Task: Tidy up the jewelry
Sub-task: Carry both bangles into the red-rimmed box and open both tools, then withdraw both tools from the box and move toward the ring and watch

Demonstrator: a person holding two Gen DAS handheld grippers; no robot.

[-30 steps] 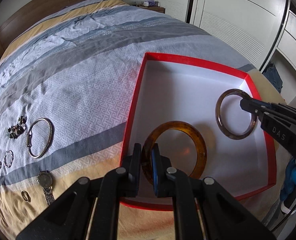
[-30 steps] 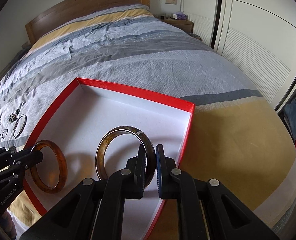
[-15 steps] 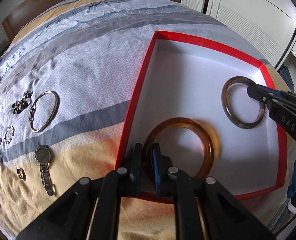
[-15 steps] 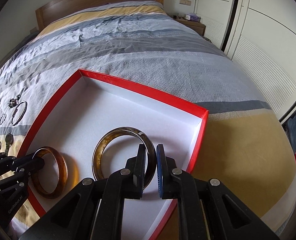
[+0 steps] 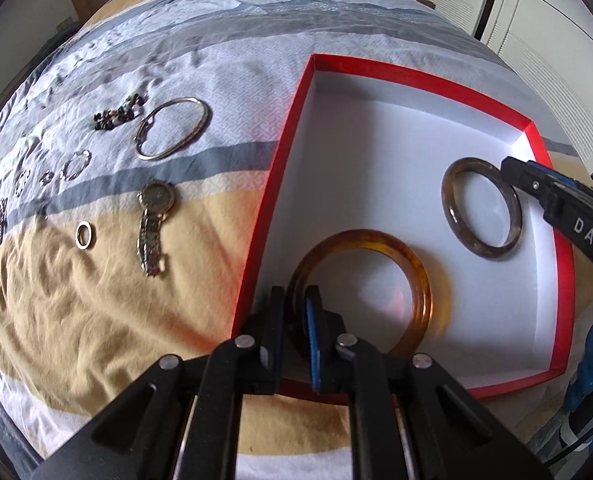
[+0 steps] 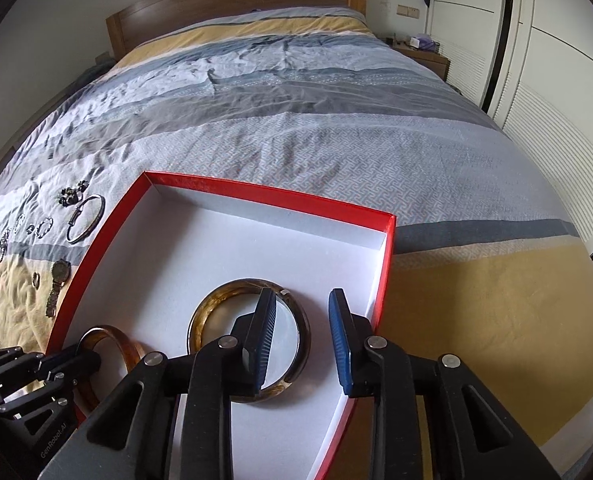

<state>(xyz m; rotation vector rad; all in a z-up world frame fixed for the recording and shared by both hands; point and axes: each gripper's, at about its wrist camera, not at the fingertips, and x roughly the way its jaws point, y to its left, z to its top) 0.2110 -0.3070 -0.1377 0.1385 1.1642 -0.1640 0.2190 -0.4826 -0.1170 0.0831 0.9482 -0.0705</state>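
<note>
A red box [image 5: 284,160] with a white inside lies on the bed; it also shows in the right wrist view [image 6: 280,194]. My left gripper [image 5: 295,312] is shut on an amber bangle [image 5: 376,238], held low inside the box's near left corner. My right gripper [image 6: 302,328] is open over the box's right side. A dark brown bangle [image 6: 212,304] lies flat on the box floor with its right rim between the open fingers. In the left wrist view that brown bangle [image 5: 456,224] rests beside the right gripper's fingertips [image 5: 514,166].
On the bedspread left of the box lie a silver bangle [image 5: 172,128], a wristwatch [image 5: 152,224], a small ring [image 5: 84,235], a beaded piece [image 5: 118,114] and several small silver pieces [image 5: 74,165]. A wooden headboard [image 6: 232,12] is far off; wardrobe doors [image 6: 536,60] are to the right.
My right gripper has opened and let go of the brown bangle, which now lies on the box floor. My left gripper has lowered the amber bangle toward the box floor.
</note>
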